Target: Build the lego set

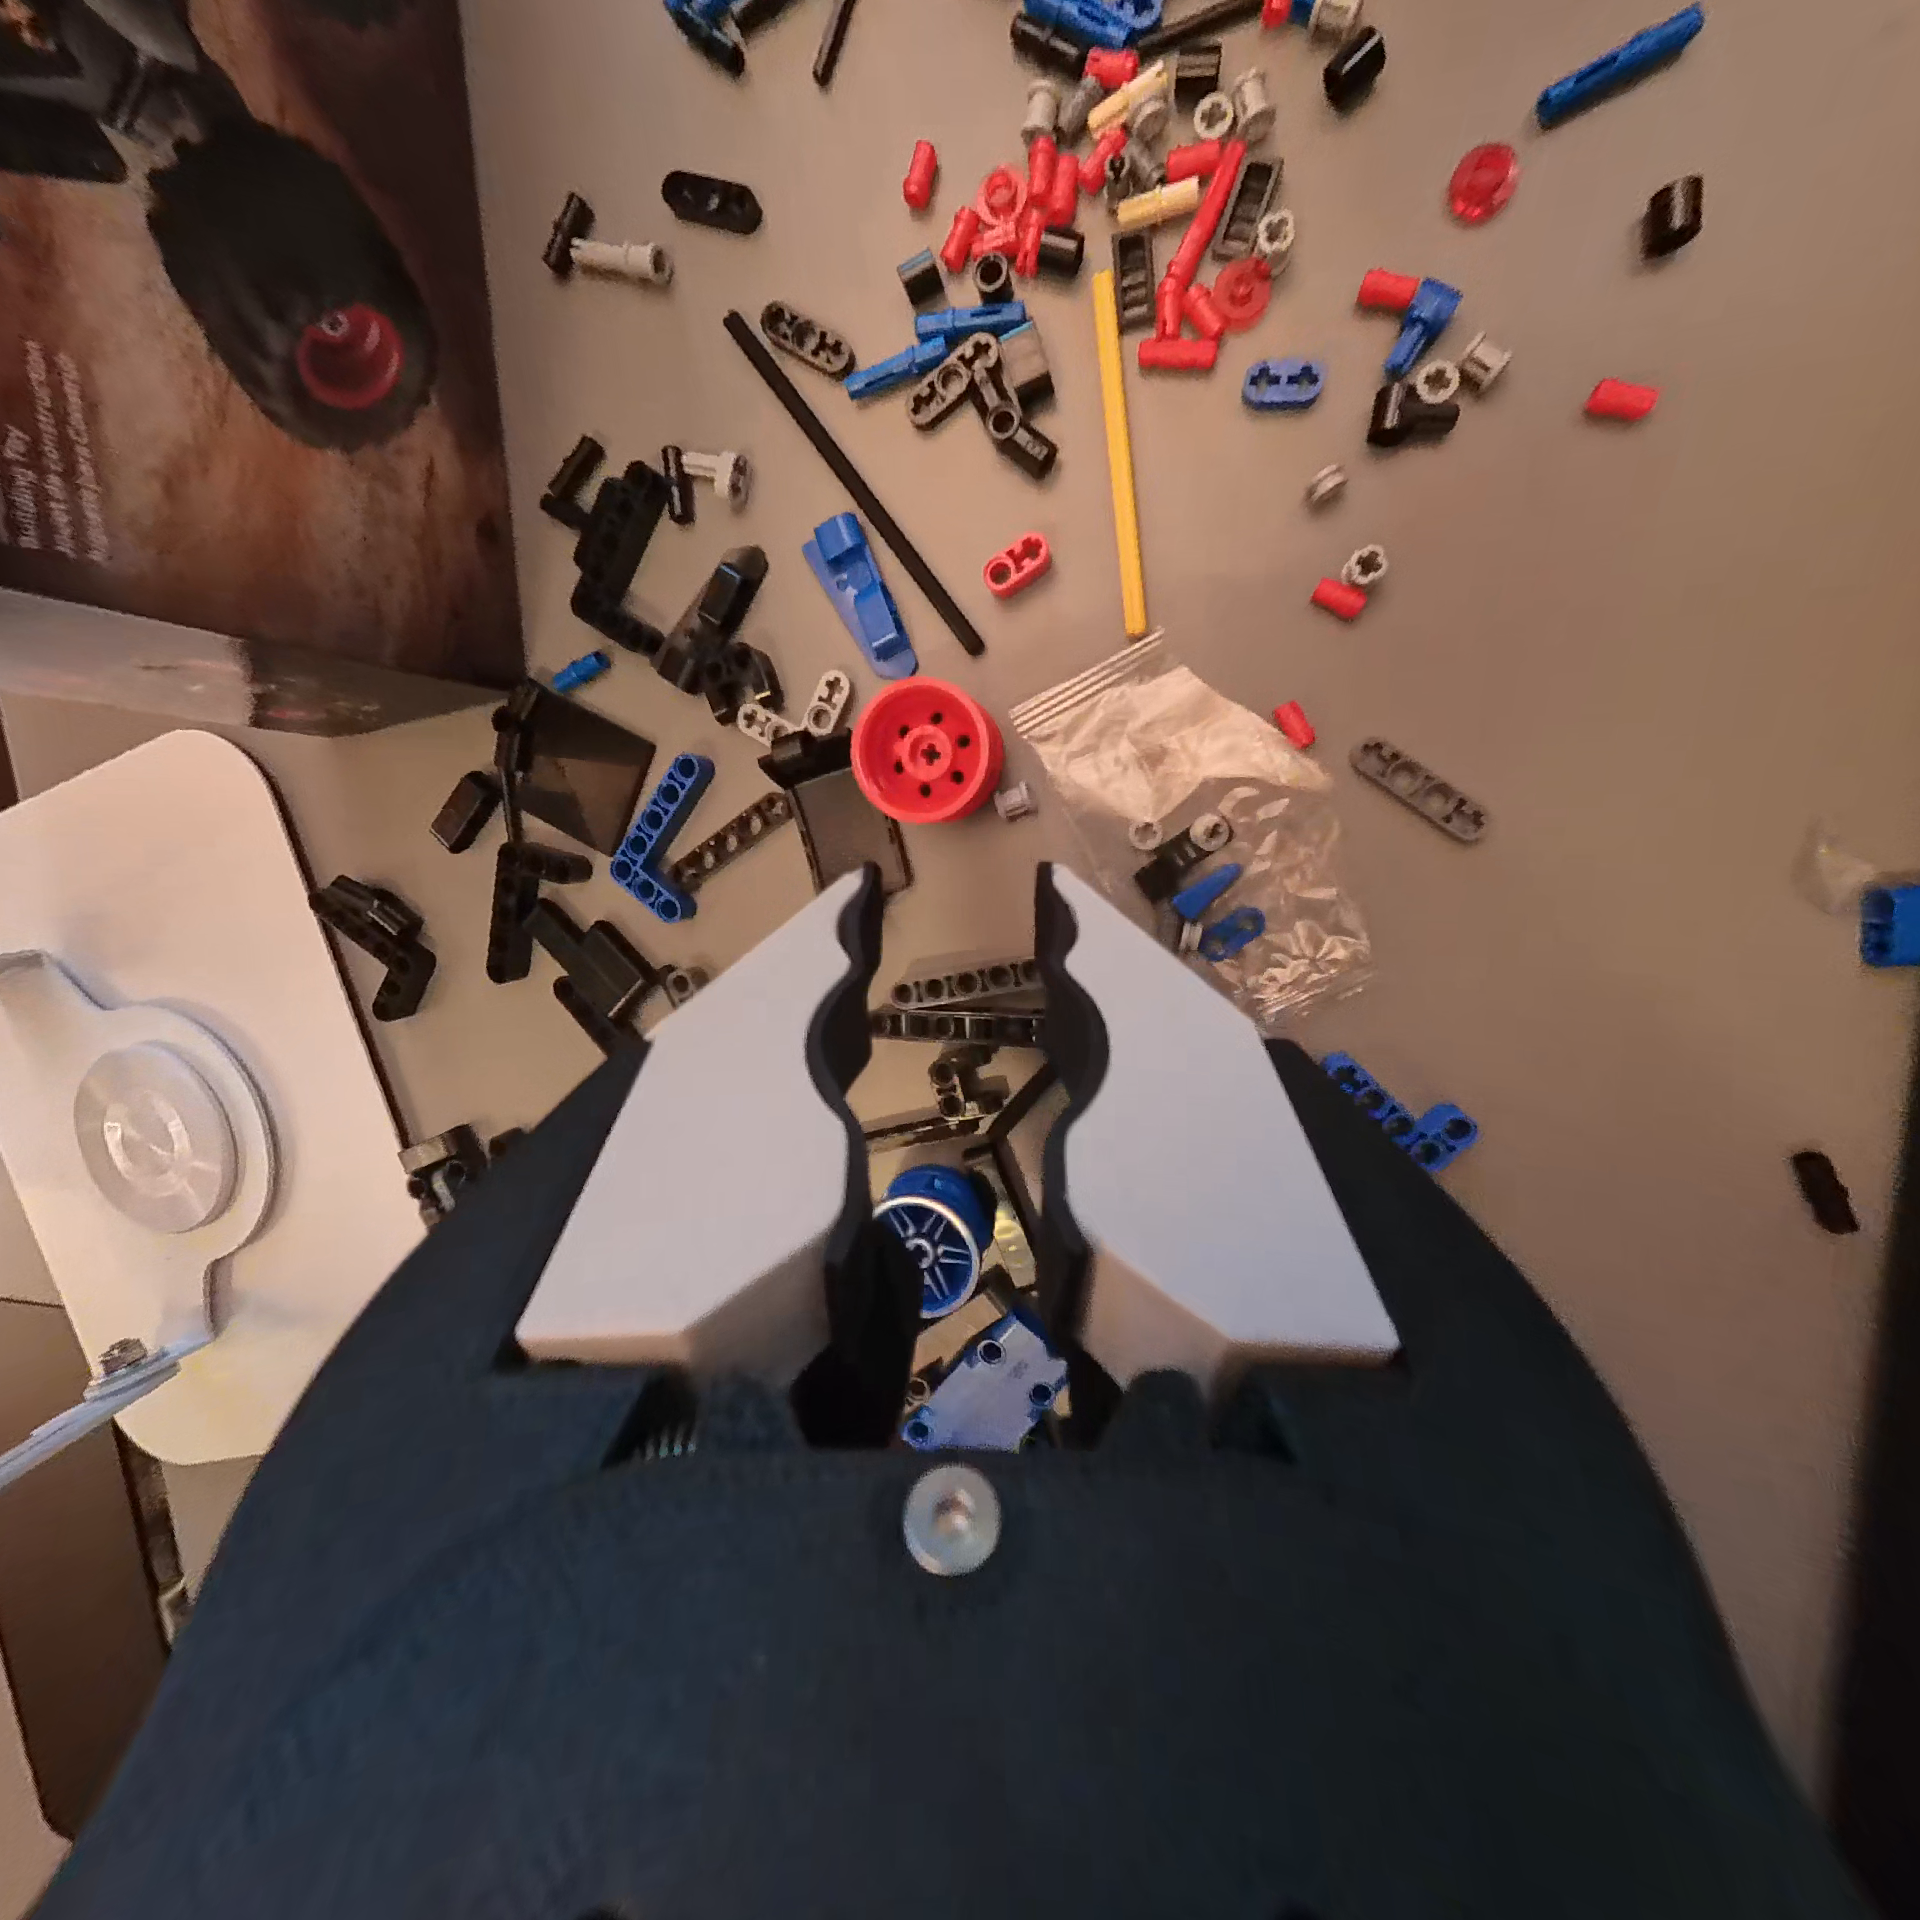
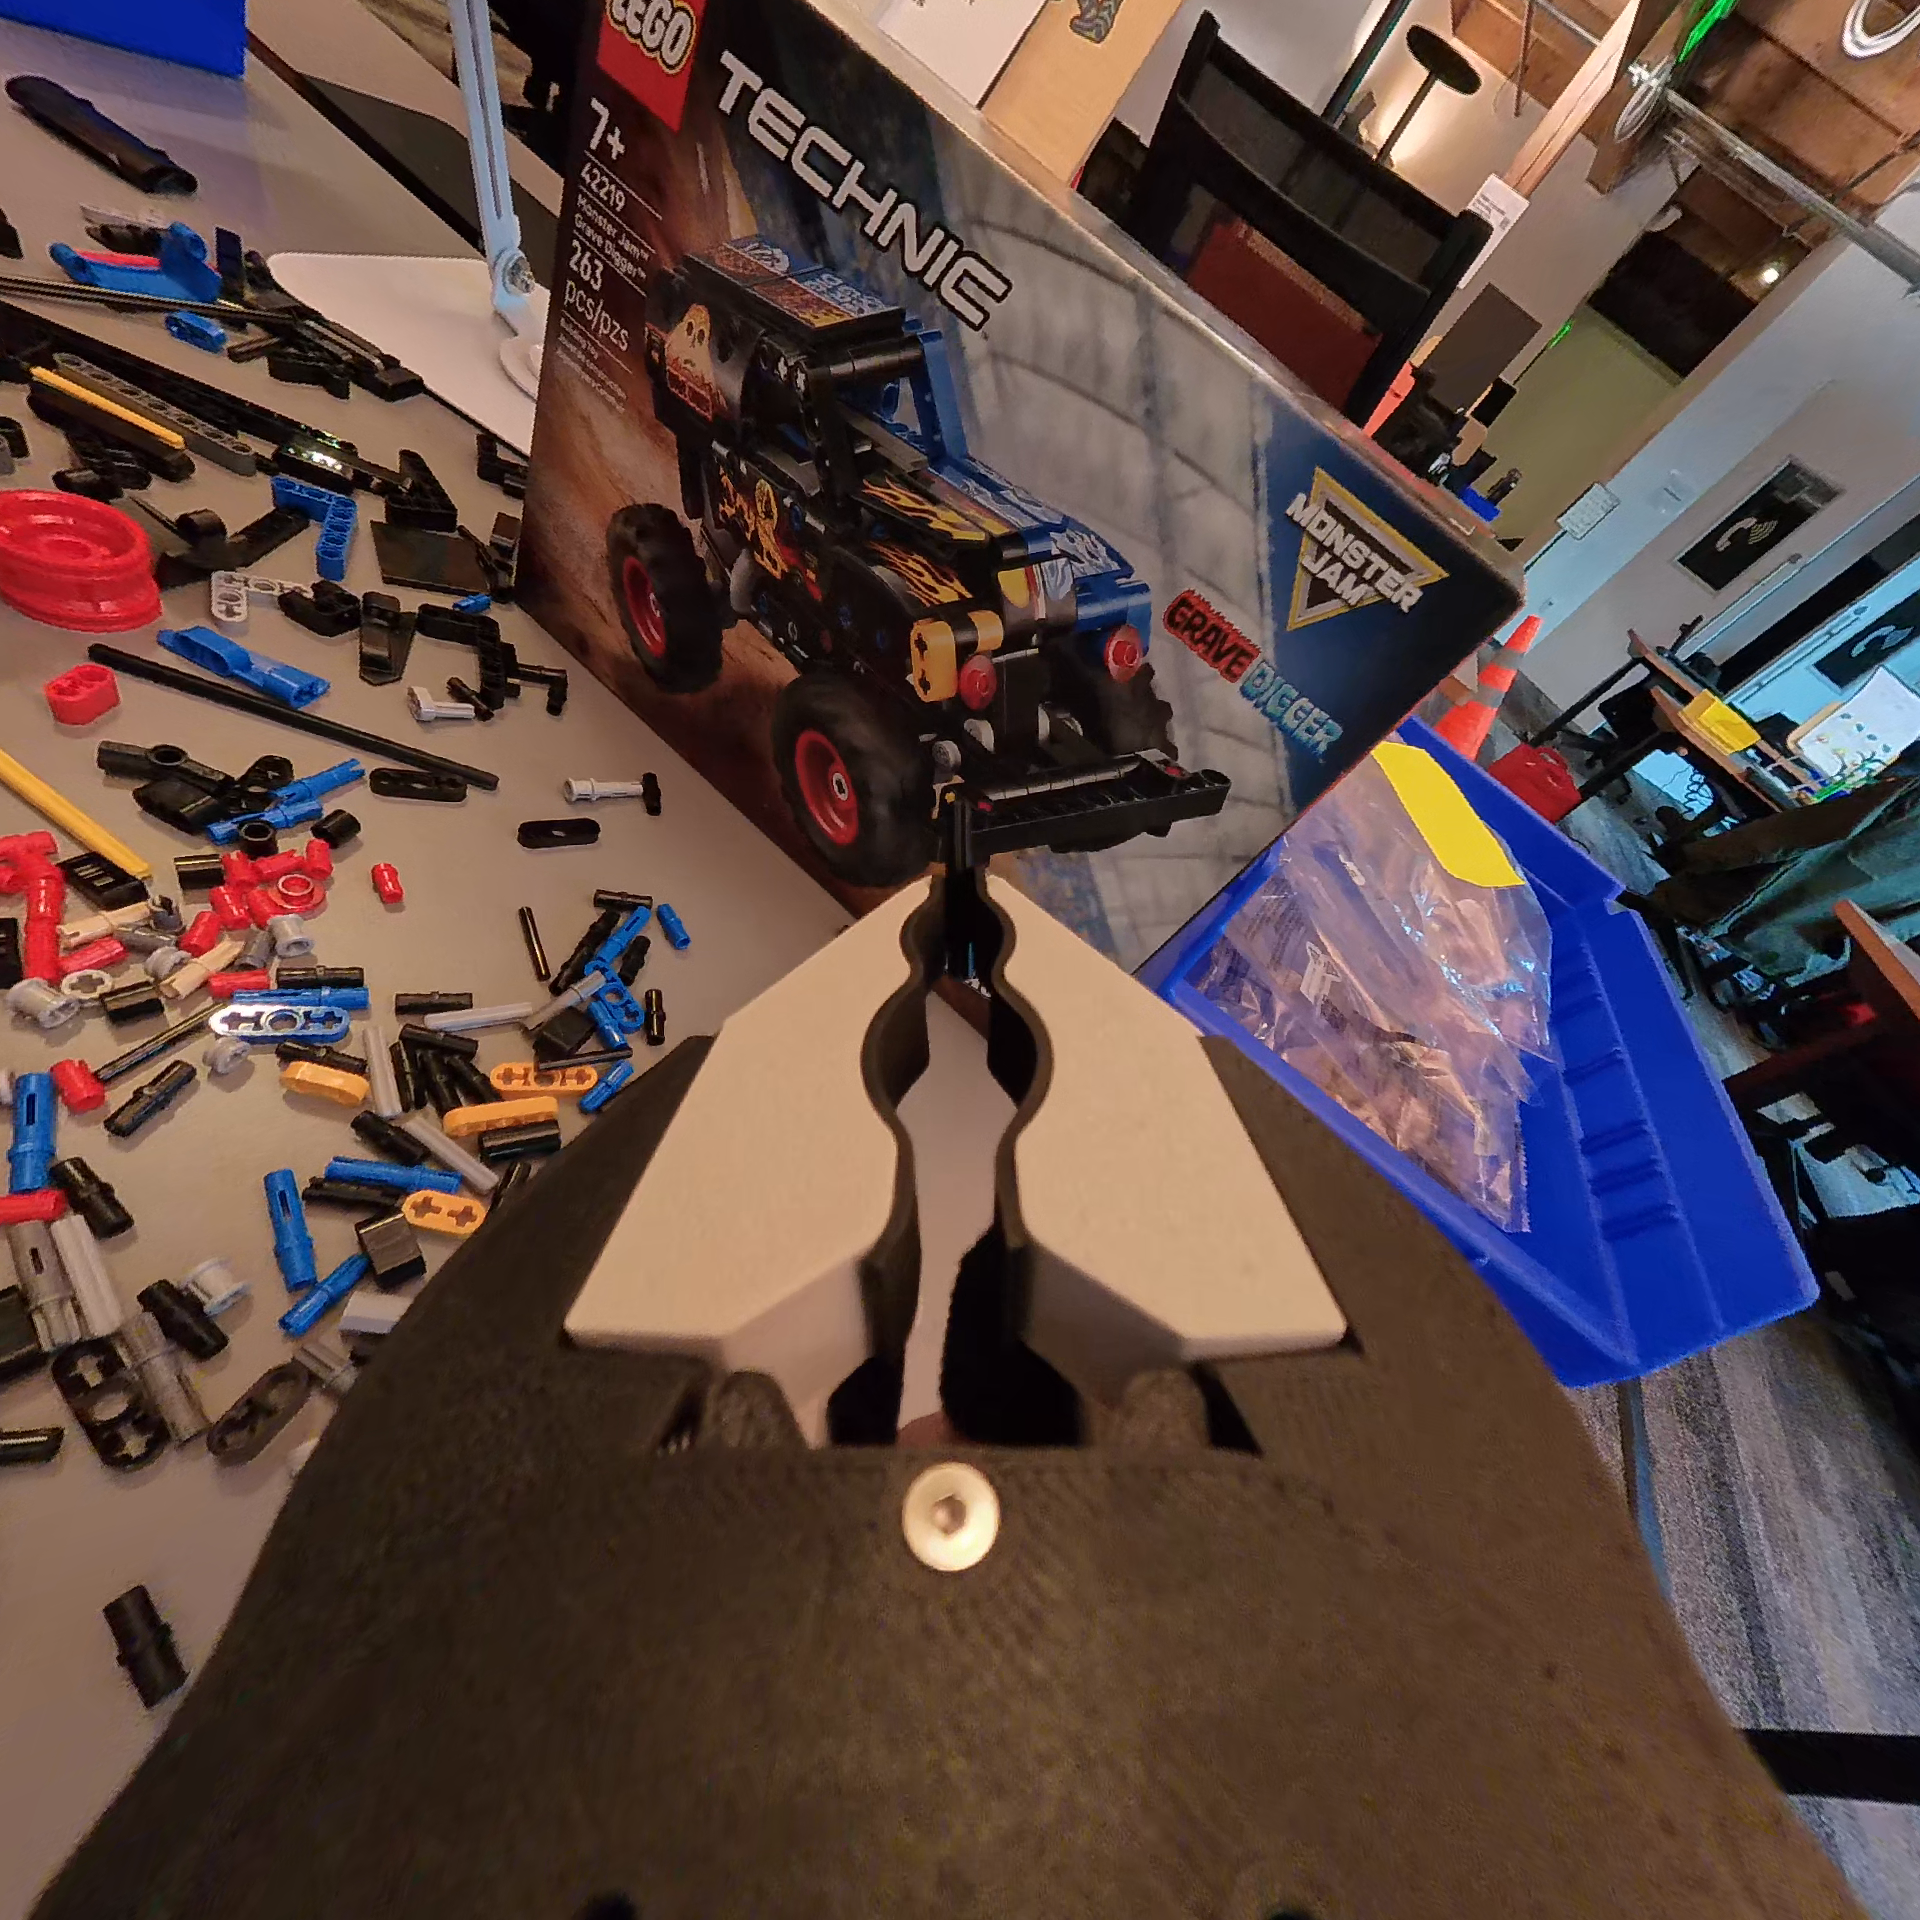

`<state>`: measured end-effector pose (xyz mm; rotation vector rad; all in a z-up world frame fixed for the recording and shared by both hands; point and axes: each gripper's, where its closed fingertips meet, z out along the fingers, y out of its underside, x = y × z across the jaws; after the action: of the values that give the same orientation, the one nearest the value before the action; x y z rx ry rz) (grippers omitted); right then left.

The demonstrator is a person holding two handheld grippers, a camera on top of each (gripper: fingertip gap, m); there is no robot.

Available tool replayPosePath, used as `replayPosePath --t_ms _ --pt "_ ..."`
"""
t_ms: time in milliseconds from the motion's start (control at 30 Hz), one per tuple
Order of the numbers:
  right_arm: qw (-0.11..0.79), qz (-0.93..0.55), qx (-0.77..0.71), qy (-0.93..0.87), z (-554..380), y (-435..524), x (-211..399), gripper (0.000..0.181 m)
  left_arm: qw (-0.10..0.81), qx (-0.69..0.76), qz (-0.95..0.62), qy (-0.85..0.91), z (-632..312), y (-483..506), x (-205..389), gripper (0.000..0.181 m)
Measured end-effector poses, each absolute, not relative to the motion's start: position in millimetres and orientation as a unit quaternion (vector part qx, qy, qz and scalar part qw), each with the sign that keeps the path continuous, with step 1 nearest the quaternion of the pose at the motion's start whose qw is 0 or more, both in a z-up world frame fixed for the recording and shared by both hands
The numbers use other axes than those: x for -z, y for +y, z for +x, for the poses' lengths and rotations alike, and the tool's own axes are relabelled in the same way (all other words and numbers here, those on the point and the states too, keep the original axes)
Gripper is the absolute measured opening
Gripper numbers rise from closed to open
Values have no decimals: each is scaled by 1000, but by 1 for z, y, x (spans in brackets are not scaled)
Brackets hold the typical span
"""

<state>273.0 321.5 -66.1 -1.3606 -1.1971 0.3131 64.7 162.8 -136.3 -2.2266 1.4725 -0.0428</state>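
Note:
My left gripper (image 1: 958, 883) is open and empty, hovering over loose Lego Technic parts on the grey table (image 1: 1558, 623). A red wheel hub (image 1: 925, 750) lies just beyond its fingertips. Black beams (image 1: 961, 1003) and a blue wheel hub (image 1: 925, 1247) lie under the gap between its fingers. My right gripper (image 2: 961, 894) is shut on a black beam assembly (image 2: 1091, 800), gripping its lower stub. The long beam sticks out to the right, held in the air in front of the set's box (image 2: 1039, 416).
A clear bag of parts (image 1: 1195, 831), a yellow axle (image 1: 1120, 447) and a long black axle (image 1: 852, 483) lie among scattered pins. A white lamp base (image 1: 156, 1039) stands at the left. A blue bin (image 2: 1662, 1195) with plastic bags (image 2: 1382, 987) sits at the right. Left tips to right tips: about 30 centimetres. My left tips are roughly 10 centimetres from the yellow axle (image 1: 1120, 447).

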Motion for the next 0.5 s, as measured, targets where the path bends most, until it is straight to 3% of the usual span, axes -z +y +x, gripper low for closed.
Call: replayPosePath --t_ms 500 --pt "604 -589 -136 -519 272 321 67 3 153 39 -807 570 69 139 172 21"
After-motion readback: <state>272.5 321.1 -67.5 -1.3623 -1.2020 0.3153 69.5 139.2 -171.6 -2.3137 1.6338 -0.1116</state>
